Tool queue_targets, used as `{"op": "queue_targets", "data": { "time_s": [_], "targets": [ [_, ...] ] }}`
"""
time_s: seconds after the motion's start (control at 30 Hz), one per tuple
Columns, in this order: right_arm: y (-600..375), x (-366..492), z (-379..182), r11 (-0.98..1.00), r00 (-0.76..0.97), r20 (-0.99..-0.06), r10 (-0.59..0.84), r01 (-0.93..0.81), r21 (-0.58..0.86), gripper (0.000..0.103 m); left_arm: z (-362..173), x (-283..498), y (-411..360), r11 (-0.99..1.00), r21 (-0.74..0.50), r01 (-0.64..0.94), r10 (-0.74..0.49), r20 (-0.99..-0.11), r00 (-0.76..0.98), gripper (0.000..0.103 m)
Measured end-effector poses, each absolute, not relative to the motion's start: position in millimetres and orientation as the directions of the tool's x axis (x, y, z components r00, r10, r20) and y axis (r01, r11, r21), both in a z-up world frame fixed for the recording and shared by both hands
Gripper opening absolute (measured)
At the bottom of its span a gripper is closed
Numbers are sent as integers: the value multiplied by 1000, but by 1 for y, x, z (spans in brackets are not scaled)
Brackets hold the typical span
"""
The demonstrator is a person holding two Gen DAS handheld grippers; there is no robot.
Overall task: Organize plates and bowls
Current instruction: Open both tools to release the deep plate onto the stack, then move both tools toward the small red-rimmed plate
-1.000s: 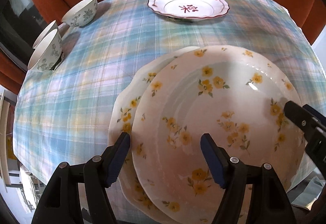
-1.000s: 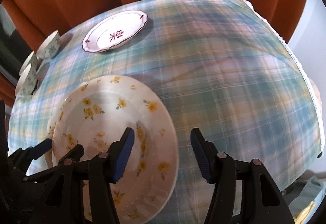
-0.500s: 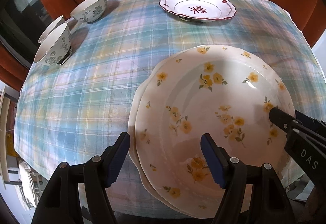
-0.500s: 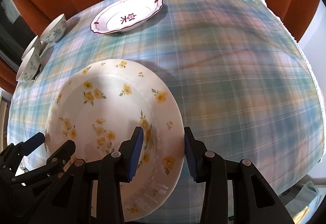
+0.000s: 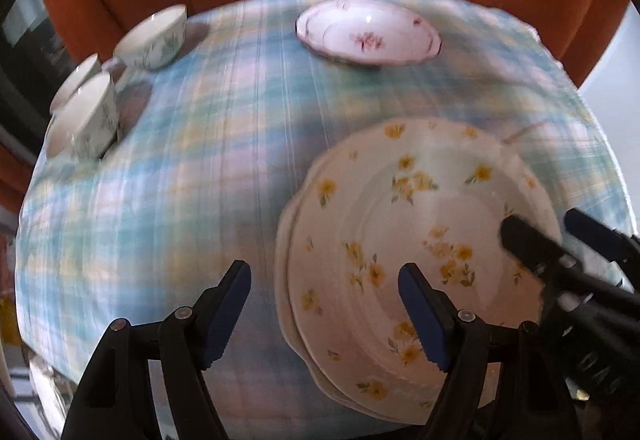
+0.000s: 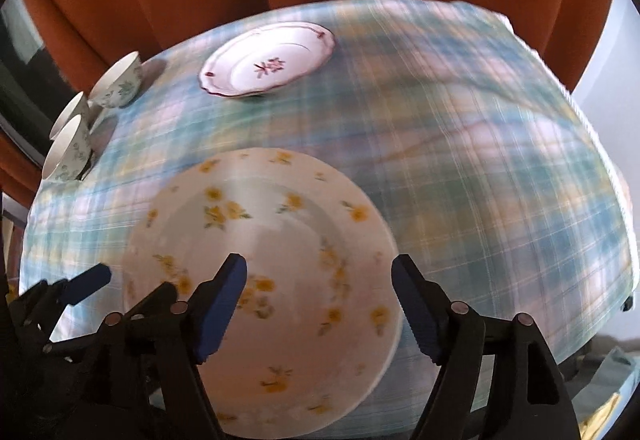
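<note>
Orange curtains point(image 6: 360, 0) hang in folds behind a round table under a blue, green and yellow plaid cloth point(image 6: 460, 168); both views are smeared by motion, so the weave and the painted patterns are soft.

On the near side of the table lies a stack of cream plates with yellow flowers point(image 5: 420, 240). In the left view the rim of at least one lower plate peeks out at 9 o'clock; how many lie beneath cannot be told. In the right view only the top plate point(image 6: 260, 260) shows, its near edge cut off behind the claw.

The left gripper point(image 5: 324, 304) hovers above the stack's 8 o'clock rim, its jaws spreading, nothing pressed between the blue pads. The right gripper point(image 6: 318, 300) stands over the 4 o'clock rim, jaws also spreading apart; the rim lies between them below, and no pad is seen pressing it.

At 12 o'clock, well apart from the stack, sits a white plate with a dark red rim point(image 6: 268, 60) and a central flower motif, too blurred to read.

At 10 o'clock near the table edge sit three white bowls with green sprigs point(image 5: 120, 80), the middle one half hidden behind its neighbour.
</note>
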State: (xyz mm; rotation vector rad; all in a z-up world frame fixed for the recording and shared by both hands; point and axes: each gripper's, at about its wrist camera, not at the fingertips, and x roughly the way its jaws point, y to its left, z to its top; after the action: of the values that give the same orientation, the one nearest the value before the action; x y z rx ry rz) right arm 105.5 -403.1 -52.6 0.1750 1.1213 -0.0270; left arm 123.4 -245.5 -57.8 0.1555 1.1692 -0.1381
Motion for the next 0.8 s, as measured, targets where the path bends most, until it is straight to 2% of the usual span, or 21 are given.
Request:
{"op": "queue_targets", "data": {
  "time_s": [0.47, 0.6, 0.8],
  "targets": [
    [-370, 117, 2, 962, 528, -848, 44, 207, 178, 79, -8, 153, -217, 967, -13, 253, -135, -872, 470, 80],
    [-368, 131, 16, 966, 543, -839, 18, 208, 156, 79, 3, 170, -216, 968, -37, 247, -156, -861, 483, 80],
    [-372, 165, 30, 973, 561, -828, 1, 189, 130, 79, 12, 200, -220, 978, -33, 208, -137, -848, 512, 80]
  ]
}}
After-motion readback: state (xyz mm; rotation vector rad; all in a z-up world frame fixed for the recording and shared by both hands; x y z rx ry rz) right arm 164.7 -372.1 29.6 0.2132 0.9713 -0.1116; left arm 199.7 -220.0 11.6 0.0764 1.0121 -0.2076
